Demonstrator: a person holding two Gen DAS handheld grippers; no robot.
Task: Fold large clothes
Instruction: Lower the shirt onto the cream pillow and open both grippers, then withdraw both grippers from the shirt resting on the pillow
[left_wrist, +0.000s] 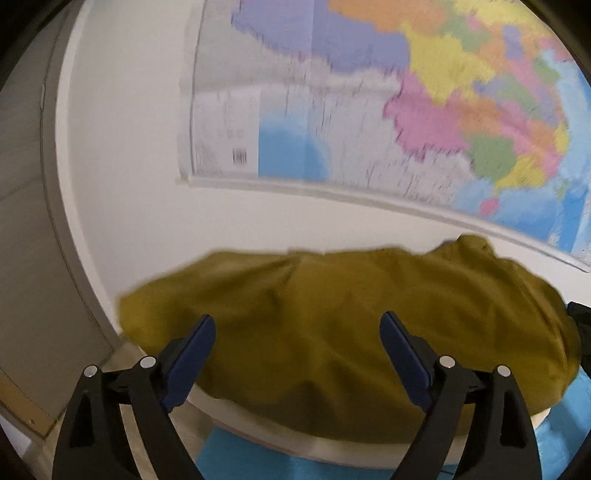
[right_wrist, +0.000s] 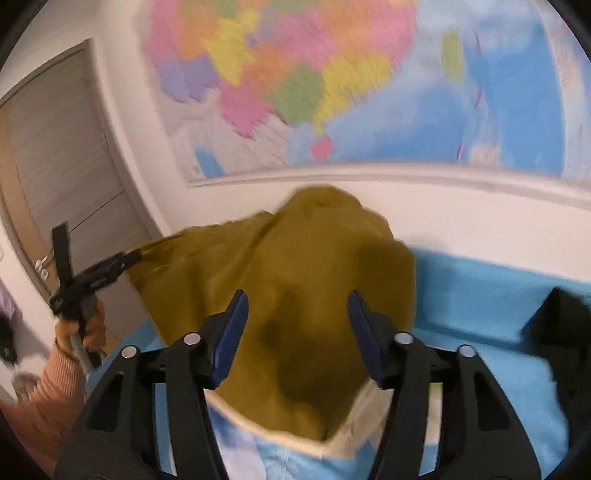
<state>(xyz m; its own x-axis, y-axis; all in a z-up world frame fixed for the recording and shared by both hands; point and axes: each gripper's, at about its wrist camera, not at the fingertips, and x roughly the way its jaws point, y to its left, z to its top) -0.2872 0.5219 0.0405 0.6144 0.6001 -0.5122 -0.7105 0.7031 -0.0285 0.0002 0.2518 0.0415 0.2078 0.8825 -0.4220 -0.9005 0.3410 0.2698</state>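
Left claw (left_wrist: 297, 319): wide open, pads bare, nothing held. Points forward and a bit down at the olive-green garment (left_wrist: 351, 288).

Right claw (right_wrist: 297, 295): open too, though not as wide. Nothing pinched between its blue pads (right_wrist: 231, 325) either.

Garment: right ahead of both claws and a little below them, let go, touched by no pad. Lies heaped over a cream pad (left_wrist: 332, 446) on top of a blue bed sheet (right_wrist: 480, 295). Seen from the left claw, stretches sideways across the front, from past the left finger to well past the right finger. Seen from the right claw, runs away from the tips and rises to a hump at the far end, with one flap reaching off to the left, toward the other claw held in a hand (right_wrist: 79, 328) in an orange sleeve.

So – long way across for the left claw, long way ahead for the right.

Nearer claw? Looks about even. Left claw by the left end of the cloth, right claw by the near edge. Hard to tell more, with both views blurry.

Probably between folds. Next, most likely: pick an edge on each side, reach down and forward, then close. Risky bit – grabbing only the top layer, or catching the cream pad along with it.

Behind it all, a bright map (left_wrist: 369, 110) on the wall.
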